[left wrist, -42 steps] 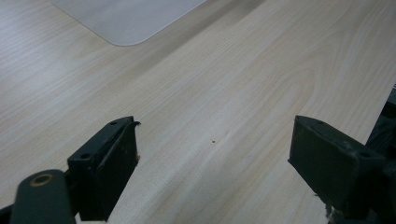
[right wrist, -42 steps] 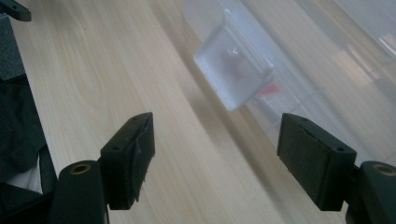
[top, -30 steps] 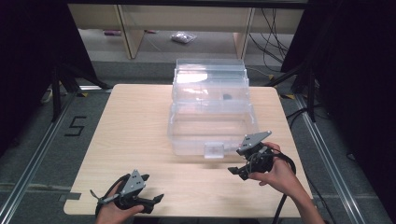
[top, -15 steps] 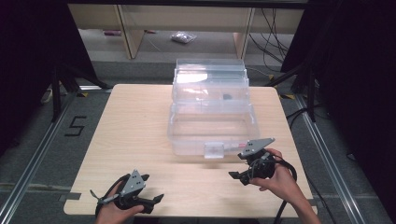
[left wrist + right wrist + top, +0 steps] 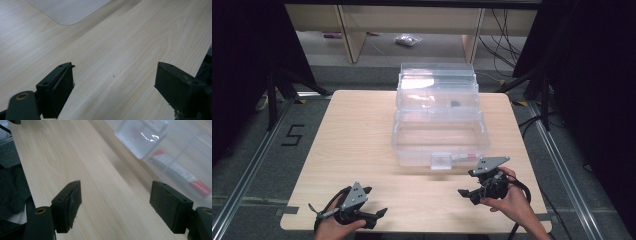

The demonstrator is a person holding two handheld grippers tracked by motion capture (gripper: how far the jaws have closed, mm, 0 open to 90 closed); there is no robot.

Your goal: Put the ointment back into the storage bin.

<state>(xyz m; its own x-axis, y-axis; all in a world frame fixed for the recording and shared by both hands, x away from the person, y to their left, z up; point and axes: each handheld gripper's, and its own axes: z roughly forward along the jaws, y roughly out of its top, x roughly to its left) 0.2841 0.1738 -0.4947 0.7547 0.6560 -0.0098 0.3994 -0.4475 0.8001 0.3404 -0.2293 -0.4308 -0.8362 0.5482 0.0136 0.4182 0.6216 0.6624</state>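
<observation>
A clear plastic lidded box (image 5: 439, 125) stands in the middle of the wooden table (image 5: 357, 135), its front latch (image 5: 441, 161) facing me. My left gripper (image 5: 376, 201) rests low near the table's front left edge, open, nothing between its pads (image 5: 115, 82). My right gripper (image 5: 466, 182) hovers just right of the latch, in front of the box, open with only bare wood between its pads (image 5: 115, 202). In the right gripper view the latch (image 5: 141, 137) and a red-and-white label (image 5: 180, 173) on the box wall lie ahead at the upper right.
A small dark item (image 5: 455, 104) shows inside the box's upper part. Dark frames and cables stand on both sides of the table. A shelf unit (image 5: 347, 30) lies beyond the far edge. A pale rounded patch (image 5: 67, 10) lies ahead in the left gripper view.
My right gripper has come down and back from the box's front right corner toward the near edge. The left gripper and the box have stayed put.
</observation>
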